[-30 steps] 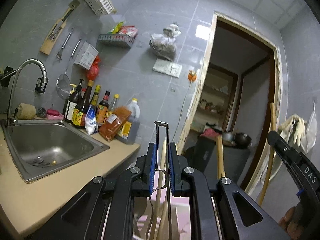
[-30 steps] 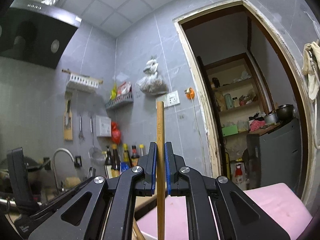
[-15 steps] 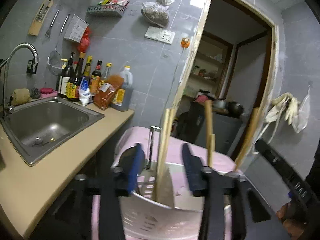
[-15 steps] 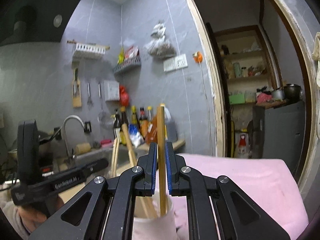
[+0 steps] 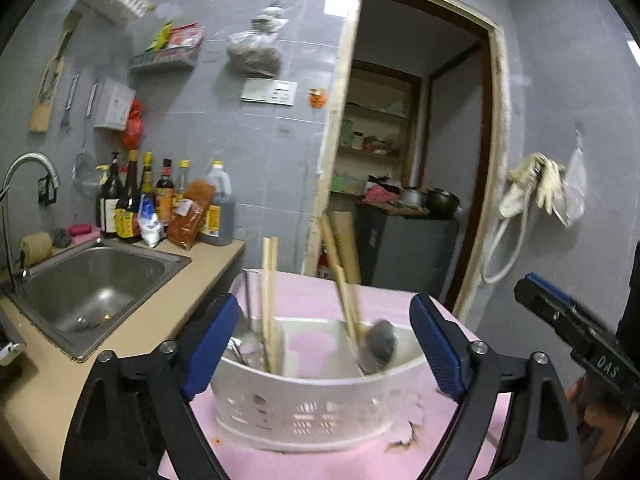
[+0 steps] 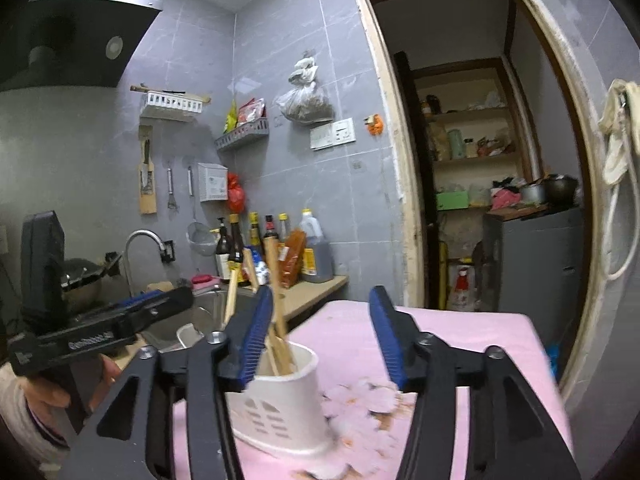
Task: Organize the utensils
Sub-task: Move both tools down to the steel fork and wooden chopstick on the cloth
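Standing beside the pink bench [image 5: 320,292], you see both tools just letting go over the white utensil caddy [image 5: 312,404]. The left tool [image 5: 324,344] has its 2 blue pads spread wide and opening, framing the caddy without pinching anything. The right tool [image 6: 320,344] is opening too, with nothing pressed between its pads; the chopstick tops only show behind its left pad.

Inside the caddy, 1 pair of wooden chopsticks [image 5: 269,300] stands nearly upright in the left compartment beside a metal utensil [image 5: 245,312] whose head I cannot make out. Another set of chopsticks [image 5: 342,288] leans steeply in the right compartment, next to a dark spoon [image 5: 380,346]. The middle compartment looks empty.

To finish this release well, my judgement is that both tools should back straight away and slightly upward, keeping the pads spread until they are clear of the chopstick tops, since a sideways sweep could catch a leaning stick and tip the light caddy. The leaning set is blurred, so it may not have settled; waiting for it to rest against the wall seems wise. The sink [image 5: 92,284] is near the bench's left edge, so the left tool should not nudge the caddy that way.
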Available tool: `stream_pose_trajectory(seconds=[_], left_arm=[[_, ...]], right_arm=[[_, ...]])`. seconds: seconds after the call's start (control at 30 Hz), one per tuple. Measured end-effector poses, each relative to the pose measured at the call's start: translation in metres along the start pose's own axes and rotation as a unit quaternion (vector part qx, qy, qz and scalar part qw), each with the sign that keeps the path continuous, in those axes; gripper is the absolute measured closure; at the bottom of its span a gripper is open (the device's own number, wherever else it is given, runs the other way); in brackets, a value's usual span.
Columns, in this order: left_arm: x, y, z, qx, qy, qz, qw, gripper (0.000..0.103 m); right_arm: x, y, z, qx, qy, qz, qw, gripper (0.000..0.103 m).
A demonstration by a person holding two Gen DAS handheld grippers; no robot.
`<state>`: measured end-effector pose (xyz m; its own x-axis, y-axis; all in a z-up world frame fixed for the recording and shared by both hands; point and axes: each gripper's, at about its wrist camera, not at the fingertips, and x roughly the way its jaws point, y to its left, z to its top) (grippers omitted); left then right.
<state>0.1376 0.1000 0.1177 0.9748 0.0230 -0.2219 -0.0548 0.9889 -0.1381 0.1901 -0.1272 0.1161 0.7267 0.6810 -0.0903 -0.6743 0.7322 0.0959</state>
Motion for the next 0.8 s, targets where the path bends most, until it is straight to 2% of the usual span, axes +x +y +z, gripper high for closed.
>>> stream_pose_trajectory(seconds=[0.13, 0.4, 0.53, 0.7, 0.8], left_arm=[[-0.001, -0.021, -0.012, 0.028, 0.02, -0.025, 0.9991, 0.017], [0.012, -0.063, -0.043, 0.058, 0.084, -0.081, 0.9914, 0.017], [0.022, -0.081, -0.061, 0.071, 0.128, -0.102, 0.9839, 0.017], [0.034, -0.096, -0.079, 0.075, 0.18, -0.111, 0.9745, 0.017], [0.046, -0.102, -0.086, 0.066, 0.218, -0.113, 0.9672, 0.017]], right_arm=[[-0.024, -0.018, -0.004, -0.009, 0.016, -0.031, 0.999, 0.028], [-0.069, -0.05, -0.025, -0.018, 0.064, -0.089, 0.994, 0.01], [-0.081, -0.063, -0.04, -0.019, 0.112, -0.113, 0.987, 0.009], [-0.088, -0.071, -0.068, -0.016, 0.197, -0.125, 0.972, 0.01], [-0.09, -0.07, -0.086, -0.008, 0.243, -0.119, 0.963, 0.017]])
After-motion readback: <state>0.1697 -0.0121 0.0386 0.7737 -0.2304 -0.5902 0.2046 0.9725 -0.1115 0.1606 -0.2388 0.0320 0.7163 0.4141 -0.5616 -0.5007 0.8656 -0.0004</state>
